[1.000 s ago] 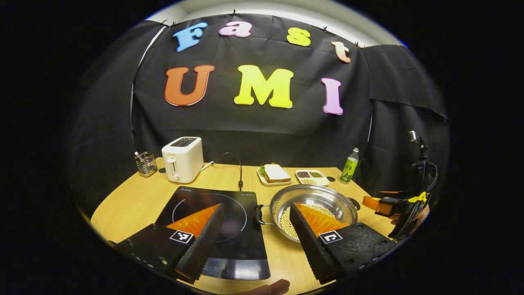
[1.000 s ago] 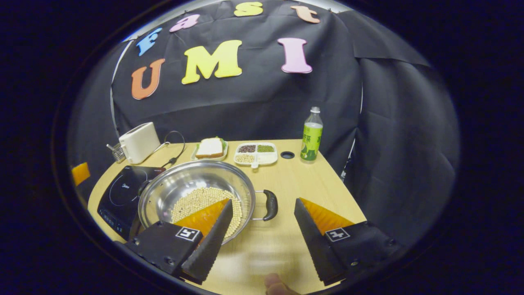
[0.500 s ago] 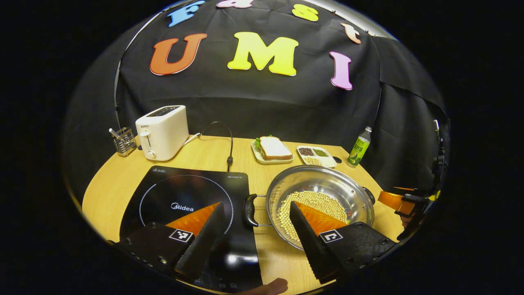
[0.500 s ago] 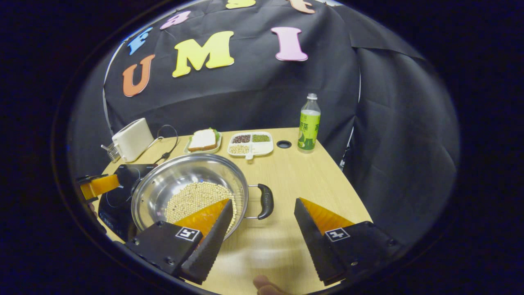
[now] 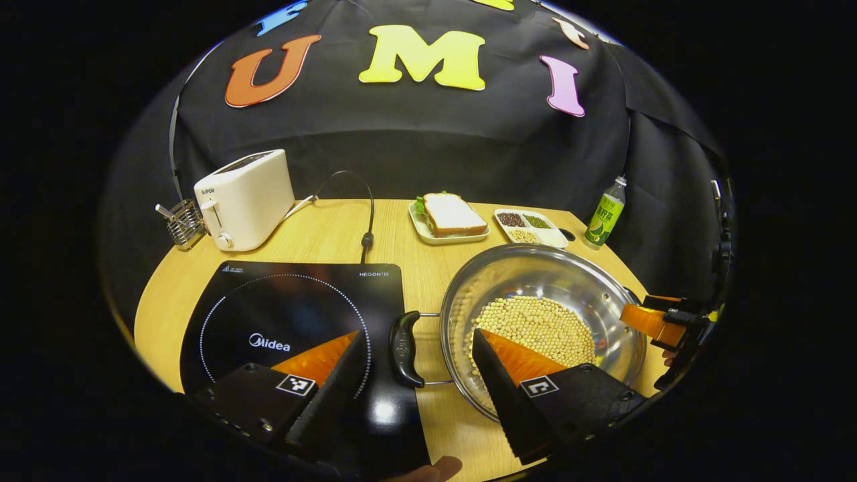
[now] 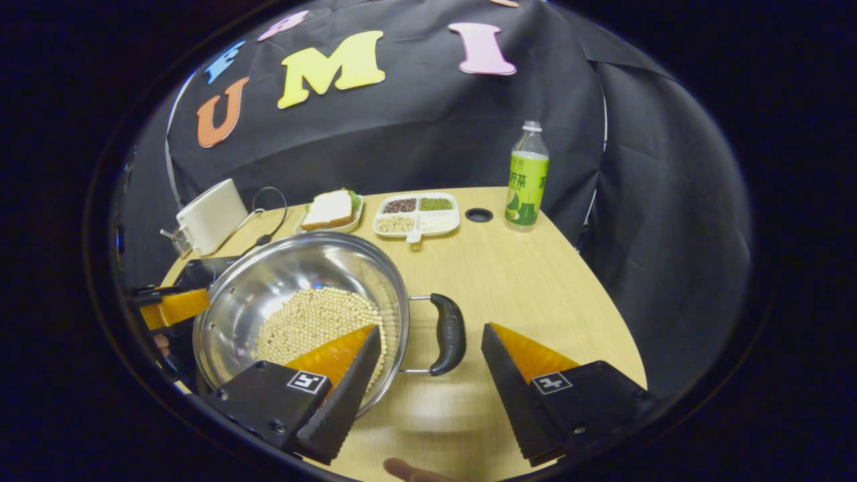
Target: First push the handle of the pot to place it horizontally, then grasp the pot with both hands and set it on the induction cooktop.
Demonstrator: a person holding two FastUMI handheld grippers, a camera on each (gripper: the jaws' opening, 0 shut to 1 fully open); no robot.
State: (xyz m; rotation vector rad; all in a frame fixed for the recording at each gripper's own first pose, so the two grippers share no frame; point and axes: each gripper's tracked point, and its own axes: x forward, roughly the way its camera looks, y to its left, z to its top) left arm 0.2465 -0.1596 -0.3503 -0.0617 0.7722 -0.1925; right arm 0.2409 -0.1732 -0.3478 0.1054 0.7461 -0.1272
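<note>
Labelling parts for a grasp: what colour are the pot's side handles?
Black, on thin metal brackets; the handle shows best in the right gripper view.

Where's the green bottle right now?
In the right gripper view the green bottle stands upright at the table's far right edge, just right of the divided tray of beans.

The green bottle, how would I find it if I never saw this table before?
Start at the wooden table and look to its far edge by the black cloth wall. Past the white divided tray of beans and a small round hole, the green bottle stands upright near the far right corner. It is the one tall, see-through thing there, with a green label and a pale cap.
</note>
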